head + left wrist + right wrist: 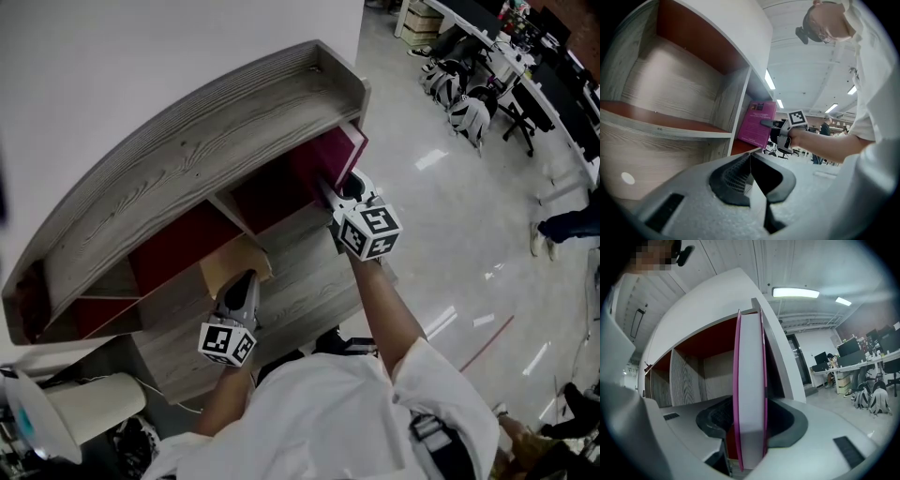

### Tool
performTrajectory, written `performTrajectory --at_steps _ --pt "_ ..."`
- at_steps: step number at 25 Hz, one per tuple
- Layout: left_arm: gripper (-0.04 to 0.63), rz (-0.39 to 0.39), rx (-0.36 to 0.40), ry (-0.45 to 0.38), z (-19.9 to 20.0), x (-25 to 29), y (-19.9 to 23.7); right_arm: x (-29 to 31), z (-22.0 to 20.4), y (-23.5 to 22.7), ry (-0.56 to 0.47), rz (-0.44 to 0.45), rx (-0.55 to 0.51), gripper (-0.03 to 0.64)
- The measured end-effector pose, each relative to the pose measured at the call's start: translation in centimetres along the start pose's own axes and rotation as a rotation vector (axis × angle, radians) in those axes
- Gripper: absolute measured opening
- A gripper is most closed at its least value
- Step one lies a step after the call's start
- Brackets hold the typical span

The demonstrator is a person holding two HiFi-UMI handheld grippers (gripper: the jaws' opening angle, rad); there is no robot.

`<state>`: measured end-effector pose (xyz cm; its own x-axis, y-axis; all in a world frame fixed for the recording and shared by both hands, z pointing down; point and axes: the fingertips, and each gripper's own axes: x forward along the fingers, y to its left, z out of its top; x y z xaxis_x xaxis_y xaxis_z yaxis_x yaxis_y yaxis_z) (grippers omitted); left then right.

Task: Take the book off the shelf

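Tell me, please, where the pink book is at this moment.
In the head view, the pink book stands in the rightmost compartment of the shelf, at its right end, between the jaws of the right gripper.

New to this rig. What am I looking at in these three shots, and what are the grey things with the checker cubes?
There is no robot here. A person holds a two-jaw gripper in each hand, and the marker cubes are part of those grippers. The top-down picture comes from a camera on the person's head. The other two come from cameras that ride on each gripper and look along its jaws.

The left gripper hangs in front of the shelf with its jaws together and nothing in them. The right gripper reaches into the shelf's right-end compartment, with one jaw on either side of an upright magenta book. I can't tell whether the pads are pressing on it yet.
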<state>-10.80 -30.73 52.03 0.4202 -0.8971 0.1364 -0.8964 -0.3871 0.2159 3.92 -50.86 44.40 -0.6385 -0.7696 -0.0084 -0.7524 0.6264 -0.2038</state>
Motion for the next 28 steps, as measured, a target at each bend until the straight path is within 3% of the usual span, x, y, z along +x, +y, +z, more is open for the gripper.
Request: performTrajectory --at_steps 5,14,28 --pt "0.018 0.006 -0.012 0.008 -0.5 -0.4 0.2 0.0 0.0 0.0 0.004 -0.012 -0.006 0.161" --pt "0.018 0.001 -0.030 0.004 -0.9 -1.3 0.4 -0.5 -0.1 0.2 0.006 -0.036 -0.009 0.153" --pt "0.018 -0.062 -0.021 -0.017 -0.3 -3.8 -0.5 -4.8 0.4 2.2 0.005 -0.113 -0.093 0.147"
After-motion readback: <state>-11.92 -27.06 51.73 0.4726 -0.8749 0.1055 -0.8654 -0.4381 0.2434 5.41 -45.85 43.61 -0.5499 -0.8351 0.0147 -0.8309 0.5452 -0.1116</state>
